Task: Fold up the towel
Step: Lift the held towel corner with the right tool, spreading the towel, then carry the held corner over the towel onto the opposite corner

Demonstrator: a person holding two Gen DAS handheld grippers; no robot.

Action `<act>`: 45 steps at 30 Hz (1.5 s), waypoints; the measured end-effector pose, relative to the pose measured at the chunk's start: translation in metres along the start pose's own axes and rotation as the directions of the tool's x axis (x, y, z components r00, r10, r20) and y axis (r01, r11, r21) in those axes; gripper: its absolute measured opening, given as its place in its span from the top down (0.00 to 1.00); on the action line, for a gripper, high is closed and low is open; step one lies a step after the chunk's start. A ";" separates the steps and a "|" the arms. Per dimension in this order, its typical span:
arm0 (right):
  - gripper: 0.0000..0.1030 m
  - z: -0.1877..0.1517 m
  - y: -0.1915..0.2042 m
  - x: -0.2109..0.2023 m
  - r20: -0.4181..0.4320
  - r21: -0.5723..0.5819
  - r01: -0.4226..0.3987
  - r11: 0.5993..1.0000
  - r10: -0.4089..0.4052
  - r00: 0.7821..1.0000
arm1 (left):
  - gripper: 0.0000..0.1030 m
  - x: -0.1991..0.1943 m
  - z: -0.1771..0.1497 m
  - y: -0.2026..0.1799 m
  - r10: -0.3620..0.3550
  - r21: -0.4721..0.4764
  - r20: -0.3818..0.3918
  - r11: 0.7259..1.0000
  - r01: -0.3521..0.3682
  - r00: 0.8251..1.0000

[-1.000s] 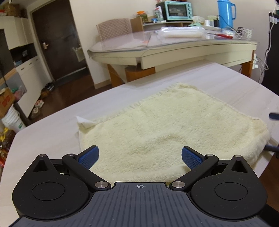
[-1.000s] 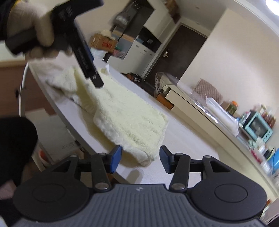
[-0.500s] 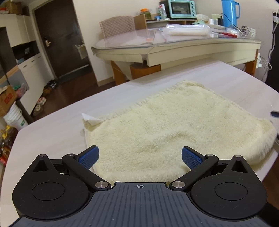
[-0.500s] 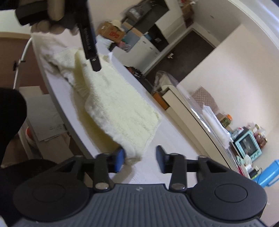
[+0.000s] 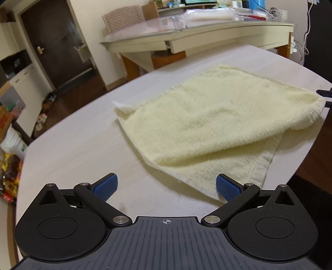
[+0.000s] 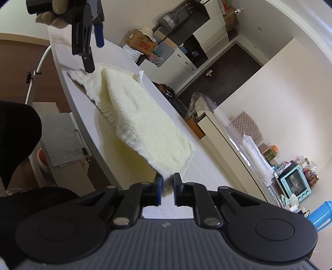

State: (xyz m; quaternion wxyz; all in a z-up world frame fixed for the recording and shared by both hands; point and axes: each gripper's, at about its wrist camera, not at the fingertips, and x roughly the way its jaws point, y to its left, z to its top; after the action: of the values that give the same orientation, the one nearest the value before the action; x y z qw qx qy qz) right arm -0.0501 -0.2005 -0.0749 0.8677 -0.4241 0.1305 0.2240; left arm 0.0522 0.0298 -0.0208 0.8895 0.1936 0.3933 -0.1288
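A cream towel [image 5: 207,120] lies folded on the pale table [image 5: 72,145], its lower layer sticking out at the near edge. My left gripper [image 5: 167,185] hovers open just before that near corner, nothing between its blue pads. In the right wrist view, my right gripper [image 6: 167,187] is closing its jaws, pads pinching the towel [image 6: 141,124] at its nearest corner, which is raised off the table [image 6: 207,166]. The right gripper's tips [image 5: 324,97] show at that corner at the picture's right edge. A gloved hand [image 6: 51,12] holds the left gripper over the far end.
A glass-topped table [image 5: 197,31] with a chair [image 5: 122,19] stands behind. On it are a teal oven [image 6: 294,184] and a blue jug [image 6: 319,216]. Papers [image 6: 64,141] lie below the table's edge. Boxes and bags [image 5: 8,162] crowd the floor at left.
The right jaws closed from wide apart onto the towel's corner and raised it. My left gripper drew back and to the left, so the towel's near lower layer now shows.
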 end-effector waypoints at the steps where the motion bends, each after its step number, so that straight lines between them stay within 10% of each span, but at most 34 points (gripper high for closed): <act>1: 0.88 0.000 0.000 -0.001 -0.004 -0.001 0.003 1.000 -0.003 1.000 | 0.00 -0.003 -0.003 0.000 -0.004 0.023 -0.010 1.000 0.004 1.000; 8: 0.88 0.006 0.002 -0.005 0.015 -0.005 -0.002 1.000 0.002 1.000 | 0.00 -0.022 -0.020 0.010 0.079 0.181 -0.072 0.981 -0.065 0.994; 16: 0.88 0.008 0.005 -0.013 0.006 -0.019 -0.004 1.000 0.004 1.000 | 0.00 -0.022 -0.001 0.026 0.102 0.010 0.026 0.995 -0.102 0.994; 25: 0.88 0.010 0.003 -0.018 0.001 -0.023 0.006 1.000 -0.006 1.000 | 0.00 -0.005 -0.004 0.004 0.016 0.060 -0.009 0.998 -0.015 1.000; 45: 0.90 0.045 -0.006 -0.002 0.103 -0.290 -0.009 0.957 0.041 0.994 | 0.00 -0.025 -0.021 0.020 0.073 0.066 -0.053 0.995 -0.069 0.996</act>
State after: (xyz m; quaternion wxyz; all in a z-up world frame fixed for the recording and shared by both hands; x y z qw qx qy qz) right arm -0.0471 -0.1688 -0.0430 0.7994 -0.5318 0.0546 0.2743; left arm 0.0298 0.0594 -0.0101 0.8756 0.2395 0.4063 -0.1043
